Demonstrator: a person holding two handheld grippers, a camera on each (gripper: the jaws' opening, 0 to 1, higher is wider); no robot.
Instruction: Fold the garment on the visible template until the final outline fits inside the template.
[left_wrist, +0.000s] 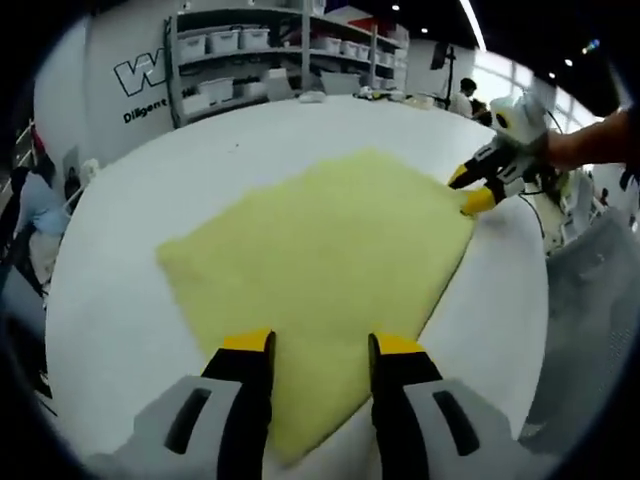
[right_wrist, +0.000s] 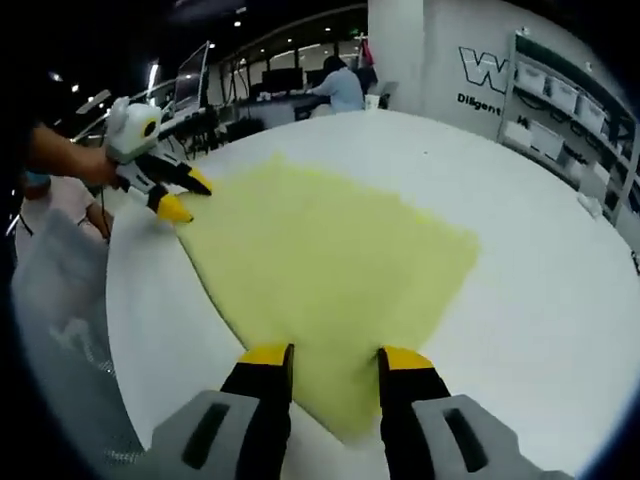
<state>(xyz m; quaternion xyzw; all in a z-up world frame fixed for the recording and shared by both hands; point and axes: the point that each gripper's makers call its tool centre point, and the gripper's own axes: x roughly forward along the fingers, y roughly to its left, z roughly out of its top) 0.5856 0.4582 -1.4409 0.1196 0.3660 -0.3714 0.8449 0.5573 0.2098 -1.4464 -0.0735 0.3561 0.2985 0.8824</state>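
Where a white worktop (left_wrist: 120, 300) fills a bright open hall, a pale yellow garment (left_wrist: 320, 260) is seen spread flat across its middle, one corner pointing at each camera. Behind it in the left gripper view, grey shelving (left_wrist: 280, 50) stacked with white bins is set against a wall bearing dark lettering, cut off by the frame. A seated person (right_wrist: 338, 82) is glimpsed at desks beyond the worktop's far edge in the right gripper view, under ceiling strip lights.

The left gripper (left_wrist: 322, 352) is held low over the garment's near corner, its yellow-tipped jaws spread apart with cloth showing between them; whether they touch the fabric cannot be told. The right gripper (right_wrist: 335, 358) is likewise poised over the opposite corner, jaws spread. In each view the other gripper is caught at the garment's far corner, gripped by a hand (right_wrist: 80, 165). A grey mesh-like mass (left_wrist: 590, 320) beside the worktop is too blurred to identify. No template outline can be made out.
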